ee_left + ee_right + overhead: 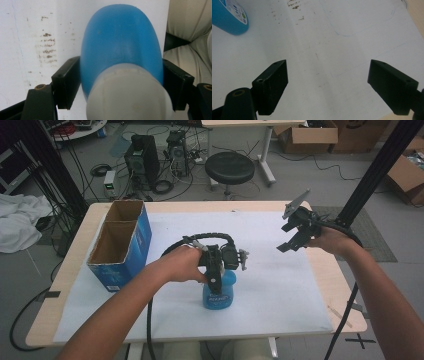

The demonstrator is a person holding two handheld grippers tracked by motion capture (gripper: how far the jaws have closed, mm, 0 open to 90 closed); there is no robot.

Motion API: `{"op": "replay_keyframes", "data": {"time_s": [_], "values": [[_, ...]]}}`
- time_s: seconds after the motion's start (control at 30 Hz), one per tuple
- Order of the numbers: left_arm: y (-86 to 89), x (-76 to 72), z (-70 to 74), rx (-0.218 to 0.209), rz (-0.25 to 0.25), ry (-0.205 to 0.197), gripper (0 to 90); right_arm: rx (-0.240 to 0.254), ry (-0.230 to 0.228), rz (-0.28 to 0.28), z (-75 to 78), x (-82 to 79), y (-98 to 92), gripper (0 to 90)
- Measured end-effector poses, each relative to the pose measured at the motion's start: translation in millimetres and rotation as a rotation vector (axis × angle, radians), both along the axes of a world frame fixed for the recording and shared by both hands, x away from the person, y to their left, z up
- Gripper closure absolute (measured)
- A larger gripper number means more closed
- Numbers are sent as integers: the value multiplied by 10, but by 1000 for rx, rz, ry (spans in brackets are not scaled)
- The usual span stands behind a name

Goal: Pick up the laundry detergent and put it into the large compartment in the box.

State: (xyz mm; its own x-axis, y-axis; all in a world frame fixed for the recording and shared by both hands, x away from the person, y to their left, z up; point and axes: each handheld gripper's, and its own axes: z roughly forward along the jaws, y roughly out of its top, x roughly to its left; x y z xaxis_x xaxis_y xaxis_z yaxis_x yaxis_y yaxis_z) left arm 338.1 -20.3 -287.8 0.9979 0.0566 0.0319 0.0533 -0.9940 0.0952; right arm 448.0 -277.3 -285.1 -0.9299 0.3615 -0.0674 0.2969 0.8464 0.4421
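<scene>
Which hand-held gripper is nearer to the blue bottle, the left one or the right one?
The left. The left hand-held gripper comes down over the blue bottle, a jaw at each side of it. The right hand-held gripper hangs apart, toward the table's far right, jaws wide.

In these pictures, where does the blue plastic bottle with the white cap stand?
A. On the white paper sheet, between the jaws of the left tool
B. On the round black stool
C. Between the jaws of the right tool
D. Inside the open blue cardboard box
A: the blue plastic bottle stands on the white paper sheet, and the left tool has a black jaw against each of its sides.
</scene>
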Motion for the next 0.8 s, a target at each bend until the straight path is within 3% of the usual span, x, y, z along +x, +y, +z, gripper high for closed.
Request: {"op": "replay_keyframes", "data": {"time_s": [0.4,0.8], "values": [[12,19,-2,-2,11,-7,301,4,1,0,-8,-2,1,163],[15,17,5,-5,4,11,361,2,5,3,-16,-1,9,163]]}}
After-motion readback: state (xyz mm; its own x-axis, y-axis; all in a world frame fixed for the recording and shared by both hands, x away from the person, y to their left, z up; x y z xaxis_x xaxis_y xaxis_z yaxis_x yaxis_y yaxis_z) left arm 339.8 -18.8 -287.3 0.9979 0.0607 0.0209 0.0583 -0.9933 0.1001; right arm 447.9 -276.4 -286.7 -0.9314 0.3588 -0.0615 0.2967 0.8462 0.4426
